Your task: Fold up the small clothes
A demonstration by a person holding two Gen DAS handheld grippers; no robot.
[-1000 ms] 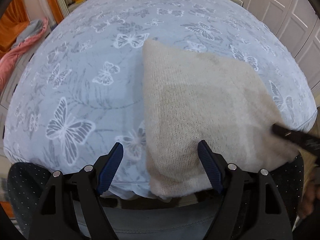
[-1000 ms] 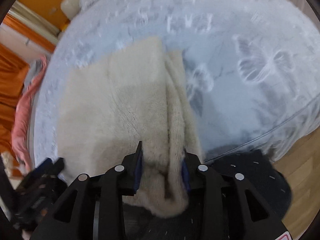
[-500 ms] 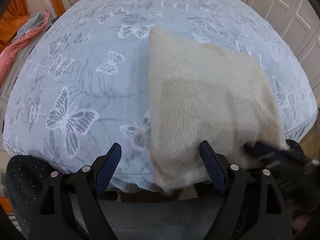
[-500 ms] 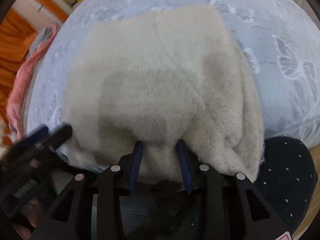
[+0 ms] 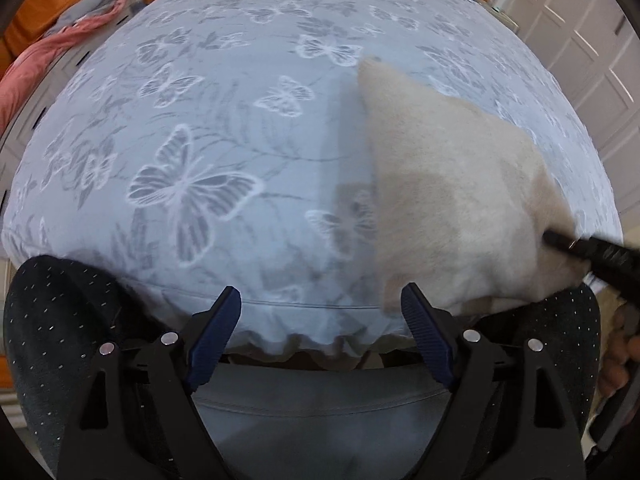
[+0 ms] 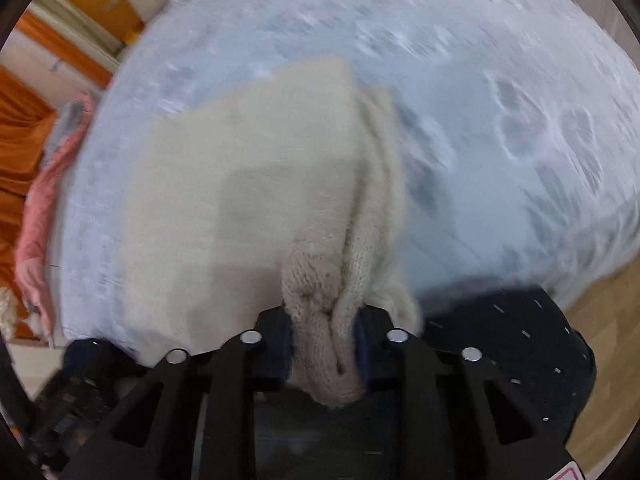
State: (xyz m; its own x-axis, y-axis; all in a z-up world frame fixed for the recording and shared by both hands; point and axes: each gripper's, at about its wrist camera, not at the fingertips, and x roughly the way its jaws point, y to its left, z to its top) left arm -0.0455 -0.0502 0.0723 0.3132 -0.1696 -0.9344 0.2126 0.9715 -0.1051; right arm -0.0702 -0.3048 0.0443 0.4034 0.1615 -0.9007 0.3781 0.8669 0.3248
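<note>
1. We see the cream knitted garment (image 6: 248, 200) lying on the butterfly-print bedcover (image 5: 192, 128), near the edge of the bed closest to us; in the left wrist view it fills the 3 o'clock side, one corner pointing up toward 12 o'clock.
2. Our right gripper (image 6: 325, 340) is clamped on a bunched fold of the knit at its near edge; its jaws have just been closing, with the thick fabric squeezed between the blue pads.
3. Our left gripper (image 5: 322, 332) has its jaws wide apart and they have just been opening; nothing sits between them, only the bed's hem below, and the garment's edge lies just beside the right-hand finger (image 5: 424, 332).
4. At 9 o'clock in both views, pink bedding (image 5: 44, 60) is heaped beside the bed.
5. At 2 o'clock in the left view stand white panelled doors (image 5: 580, 40).
</note>
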